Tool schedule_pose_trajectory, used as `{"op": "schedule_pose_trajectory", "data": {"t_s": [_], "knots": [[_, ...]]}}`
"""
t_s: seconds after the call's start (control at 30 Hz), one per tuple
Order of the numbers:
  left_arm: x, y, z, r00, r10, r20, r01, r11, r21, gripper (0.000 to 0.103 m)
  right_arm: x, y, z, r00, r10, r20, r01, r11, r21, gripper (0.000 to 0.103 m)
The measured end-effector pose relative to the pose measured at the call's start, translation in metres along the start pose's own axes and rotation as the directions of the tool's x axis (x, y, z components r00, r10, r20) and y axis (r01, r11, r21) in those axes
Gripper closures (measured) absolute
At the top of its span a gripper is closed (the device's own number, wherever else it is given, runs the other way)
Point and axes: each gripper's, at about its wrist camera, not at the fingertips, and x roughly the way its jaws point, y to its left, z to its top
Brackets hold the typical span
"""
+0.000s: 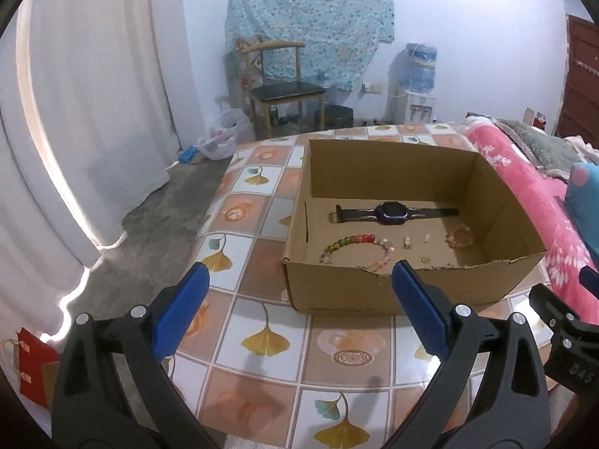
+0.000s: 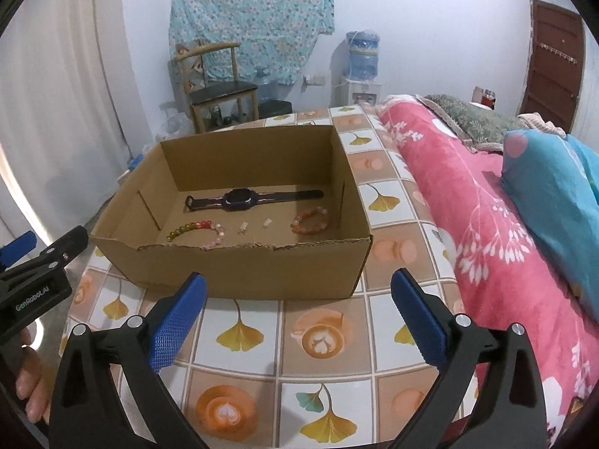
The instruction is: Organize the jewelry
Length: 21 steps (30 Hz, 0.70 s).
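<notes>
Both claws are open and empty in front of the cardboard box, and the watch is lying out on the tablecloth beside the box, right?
Not quite. The watch lies inside the cardboard box, along its back wall, behind the bead bracelets; the right wrist view shows it. The rest holds: the left claw and right claw are open and empty in front of the box.

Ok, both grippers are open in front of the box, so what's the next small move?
Probably ease the right gripper forward over the cardboard box front wall toward the orange bracelet. Its fingers stand wide and empty short of the box, and that bracelet lies nearest the right side.
</notes>
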Motion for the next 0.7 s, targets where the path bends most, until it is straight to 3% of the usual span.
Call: {"op": "schedule_pose_trajectory", "data": {"t_s": [0.7], "knots": [[0.026, -0.011, -0.006, 0.986, -0.125, -0.112, 0.128, 0.992, 0.017, 0.008, 0.025, 0.01, -0.001, 0.996, -0.019, -0.089, 0.017, 1.0, -0.021, 0.007]]}}
